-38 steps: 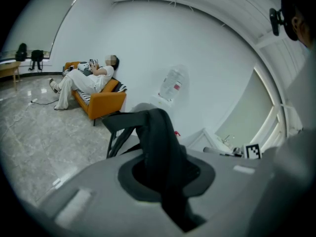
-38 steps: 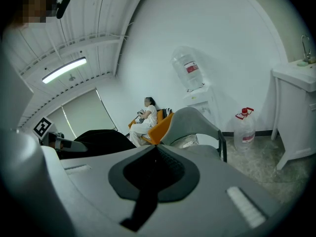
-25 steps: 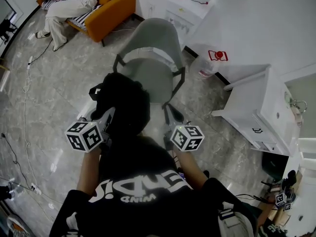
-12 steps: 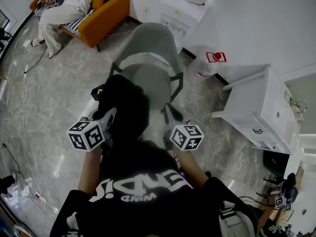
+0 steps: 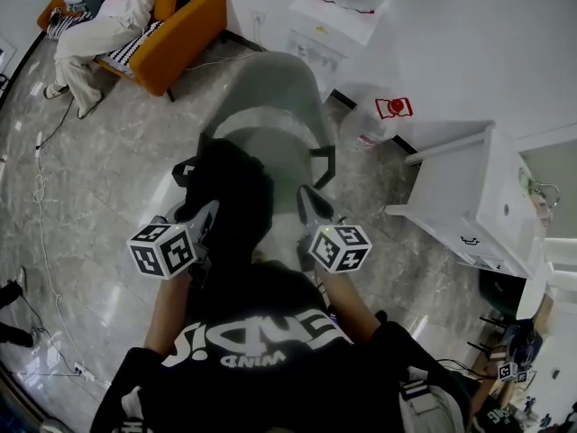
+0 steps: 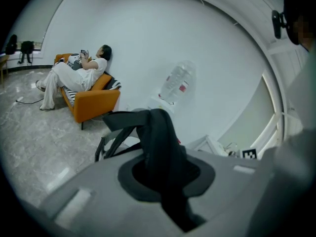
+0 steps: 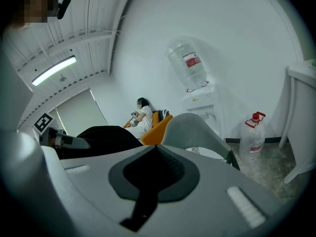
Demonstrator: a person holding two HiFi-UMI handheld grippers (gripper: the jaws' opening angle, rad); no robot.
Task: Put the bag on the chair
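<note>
**A:** Black fabric bag [image 5: 230,197]: where is it, and what holds it?

**B:** It is in the air just short of the grey moulded shell chair [image 5: 270,106], not yet on the seat. The left gripper [image 5: 204,216] pinches the bag's black strap [image 6: 160,142], so the bag's weight hangs from that one grip.

**A:** And the right gripper [image 5: 312,206]?

**B:** Its tongs are pressed together, with nothing I can see between them. It rides beside the bag, apart from it, probably free to steady the load.

**A:** Why carry it at that height?

**B:** My guess is so that the bag clears the seat's front edge before it is lowered.
</note>
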